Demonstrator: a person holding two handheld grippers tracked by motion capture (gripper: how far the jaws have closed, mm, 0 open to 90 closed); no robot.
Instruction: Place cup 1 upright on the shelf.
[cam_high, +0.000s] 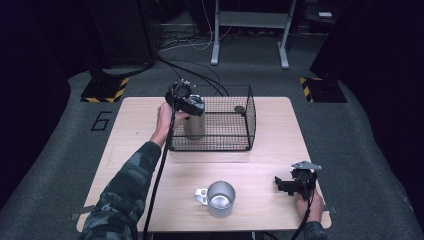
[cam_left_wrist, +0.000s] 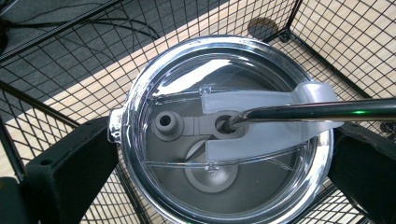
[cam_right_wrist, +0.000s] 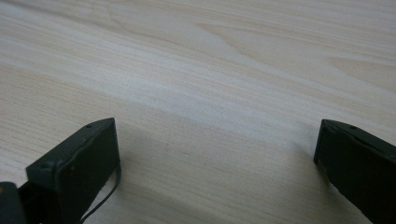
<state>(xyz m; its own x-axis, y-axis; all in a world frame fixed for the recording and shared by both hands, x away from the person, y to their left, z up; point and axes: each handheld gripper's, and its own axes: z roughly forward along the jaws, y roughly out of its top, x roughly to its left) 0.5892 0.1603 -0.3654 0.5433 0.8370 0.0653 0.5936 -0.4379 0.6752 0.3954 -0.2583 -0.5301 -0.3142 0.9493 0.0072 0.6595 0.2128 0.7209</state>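
Inside the black wire basket (cam_high: 247, 117), near its left wall: a tall steel tumbler (cam_high: 194, 125), upright, smooth and cylindrical, capped with a clear round plastic lid (cam_left_wrist: 224, 130) with a chrome-bright rim. Across that lid, a frosted sliding tab, a small grey plug, and a polished metal straw (cam_left_wrist: 322, 111) leaning out of the centre hole toward the right. Left gripper (cam_left_wrist: 224, 163) over the tumbler's top, black jaws spread wide, one at each side of the lid; seemingly against the rim, though actual contact hard to judge from this angle. Basket mesh close all round, with a dark round spot on the pale wood beyond the far corner. Right gripper (cam_right_wrist: 217, 154) low at the table's near right corner, jaws wide apart, nothing between them but bare blond wood grain. Near the front edge of the table (cam_high: 140, 115), well apart from both grippers, a squat steel mug (cam_high: 220, 198), open-topped, handle to its left.
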